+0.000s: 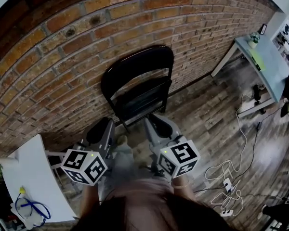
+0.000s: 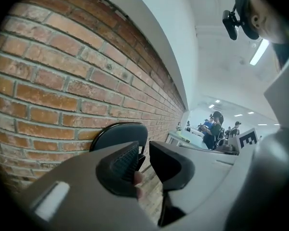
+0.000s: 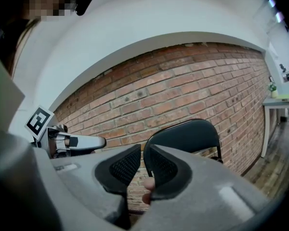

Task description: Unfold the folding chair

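Folding chair (image 1: 137, 66) is standing folded, leaning against the brick wall (image 1: 48, 57). Left gripper (image 1: 104, 132) and right gripper (image 1: 159, 128) are hovering just short of the chair on the side away from the wall. Each gripper's jaws are standing slightly apart and holding nothing. The grippers are hiding the chair's feet.

The grey left gripper (image 2: 144, 152) with black ribbed pads has its jaws a little apart, and nothing is between them. Just beyond the jaws, the rounded black backrest of the folding chair (image 2: 118, 133) stands by the red brick wall (image 2: 62, 81). Far behind, people (image 2: 213, 129) stand near a white table (image 2: 184, 137).
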The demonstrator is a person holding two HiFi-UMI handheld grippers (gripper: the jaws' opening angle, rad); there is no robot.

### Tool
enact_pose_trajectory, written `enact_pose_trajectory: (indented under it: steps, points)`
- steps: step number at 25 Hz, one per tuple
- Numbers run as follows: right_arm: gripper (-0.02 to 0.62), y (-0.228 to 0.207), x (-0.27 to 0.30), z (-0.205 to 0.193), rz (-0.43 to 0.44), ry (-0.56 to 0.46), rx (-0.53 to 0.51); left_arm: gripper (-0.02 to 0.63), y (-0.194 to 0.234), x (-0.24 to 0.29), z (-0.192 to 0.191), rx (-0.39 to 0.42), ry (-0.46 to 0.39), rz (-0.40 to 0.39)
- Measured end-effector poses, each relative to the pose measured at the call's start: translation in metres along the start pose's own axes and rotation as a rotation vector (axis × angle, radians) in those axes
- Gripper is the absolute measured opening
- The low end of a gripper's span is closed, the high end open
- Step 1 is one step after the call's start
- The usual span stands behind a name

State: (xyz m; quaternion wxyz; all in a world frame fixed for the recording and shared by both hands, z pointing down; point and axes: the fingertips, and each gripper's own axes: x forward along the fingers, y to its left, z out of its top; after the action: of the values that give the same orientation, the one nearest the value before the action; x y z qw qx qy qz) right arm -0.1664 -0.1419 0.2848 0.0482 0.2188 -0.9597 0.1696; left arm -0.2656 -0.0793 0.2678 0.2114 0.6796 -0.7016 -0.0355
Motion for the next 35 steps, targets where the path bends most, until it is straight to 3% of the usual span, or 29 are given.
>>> enact_pose_trajectory:
  steps: [11, 21, 35]
  points:
    - [0.079, -0.039, 0.062, -0.006, -0.108, 0.023, 0.049, 0.103, 0.06, 0.059, 0.017, 0.025, 0.072, -0.008]
    - [0.121, -0.068, 0.107, -0.028, -0.206, 0.07, 0.117, 0.146, 0.116, 0.101, 0.013, 0.08, 0.188, 0.014]
    - [0.15, -0.098, 0.146, -0.063, -0.302, 0.118, 0.213, 0.19, 0.151, 0.144, -0.011, 0.163, 0.353, -0.026]
